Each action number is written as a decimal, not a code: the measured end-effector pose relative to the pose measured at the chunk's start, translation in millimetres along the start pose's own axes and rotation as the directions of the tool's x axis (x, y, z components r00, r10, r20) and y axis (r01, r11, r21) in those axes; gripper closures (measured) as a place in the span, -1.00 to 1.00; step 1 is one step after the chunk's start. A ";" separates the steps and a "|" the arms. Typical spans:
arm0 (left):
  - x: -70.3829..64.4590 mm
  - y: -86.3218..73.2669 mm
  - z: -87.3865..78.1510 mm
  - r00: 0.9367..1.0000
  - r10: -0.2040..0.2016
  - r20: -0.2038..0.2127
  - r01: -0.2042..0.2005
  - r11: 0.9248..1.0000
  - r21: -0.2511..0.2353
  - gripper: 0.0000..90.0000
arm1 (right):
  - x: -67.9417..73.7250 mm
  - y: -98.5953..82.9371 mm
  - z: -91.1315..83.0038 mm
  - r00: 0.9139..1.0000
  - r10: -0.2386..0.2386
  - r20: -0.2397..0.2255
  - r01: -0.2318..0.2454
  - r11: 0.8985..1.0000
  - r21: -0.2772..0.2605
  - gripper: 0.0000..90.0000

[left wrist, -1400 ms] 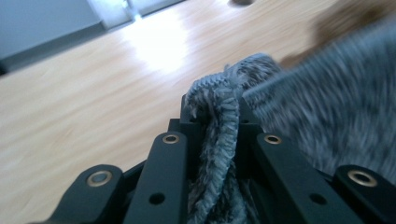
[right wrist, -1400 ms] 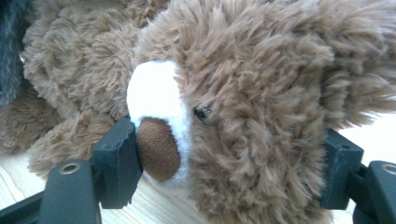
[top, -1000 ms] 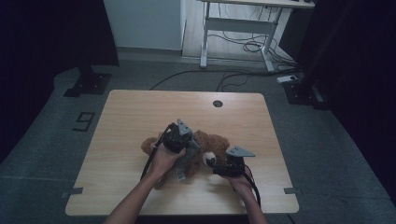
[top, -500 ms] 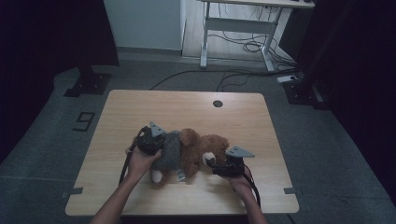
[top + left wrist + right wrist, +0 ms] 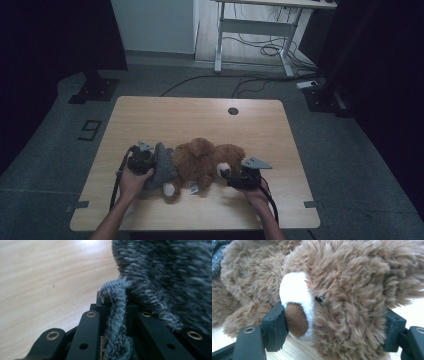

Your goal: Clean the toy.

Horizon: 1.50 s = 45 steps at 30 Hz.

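A brown teddy bear (image 5: 202,160) lies on its side on the wooden table (image 5: 200,115), head to the right. A grey knitted garment (image 5: 161,165) bunches around its lower body and legs. My left gripper (image 5: 145,162) sits at the garment's left side. In the left gripper view it (image 5: 115,307) is shut on the garment's ribbed hem (image 5: 116,320), and the rest of the knit (image 5: 170,277) rises to the right. My right gripper (image 5: 235,177) is at the bear's head (image 5: 342,297). Its jaws press both sides of the head, one finger (image 5: 274,327) next to the brown nose.
A round cable hole (image 5: 233,111) sits near the table's far edge. Behind the table stands a white desk frame (image 5: 255,30) with cables (image 5: 265,50) on the floor. A black stand base (image 5: 95,87) is at the far left. The table's near edge runs just behind both hands.
My left gripper has moved left with the grey garment, drawing it down the bear's body toward the legs. The right gripper has stayed on the head.
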State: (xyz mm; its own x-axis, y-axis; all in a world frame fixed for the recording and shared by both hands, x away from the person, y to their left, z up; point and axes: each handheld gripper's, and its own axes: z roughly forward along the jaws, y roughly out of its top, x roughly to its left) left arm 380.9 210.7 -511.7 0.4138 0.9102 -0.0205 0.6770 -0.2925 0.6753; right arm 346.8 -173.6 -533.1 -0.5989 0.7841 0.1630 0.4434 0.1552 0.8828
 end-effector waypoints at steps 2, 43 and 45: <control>5.1 2.8 -3.1 1.000 -0.021 0.015 0.021 1.000 -0.009 0.76 | 0.0 0.2 0.4 1.000 -0.001 0.006 0.001 1.000 -0.001 -0.44; -229.5 141.5 34.4 0.885 0.466 -0.009 -0.461 0.872 -0.162 0.74 | -1.7 0.7 4.6 0.998 0.013 0.054 -0.013 1.000 -0.008 -0.44; -226.6 139.3 30.2 0.867 0.495 -0.055 -0.497 0.855 -0.150 0.74 | -0.6 1.1 4.5 0.998 0.015 0.060 -0.015 1.000 -0.006 -0.44</control>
State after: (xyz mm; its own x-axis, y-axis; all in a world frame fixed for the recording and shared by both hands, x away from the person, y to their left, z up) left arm 399.7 -45.1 -435.2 0.6601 0.6609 0.3570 0.2817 -0.6584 0.6980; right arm 350.6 -171.2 -534.3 -0.5506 0.8212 0.1498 0.4485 0.1397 0.8828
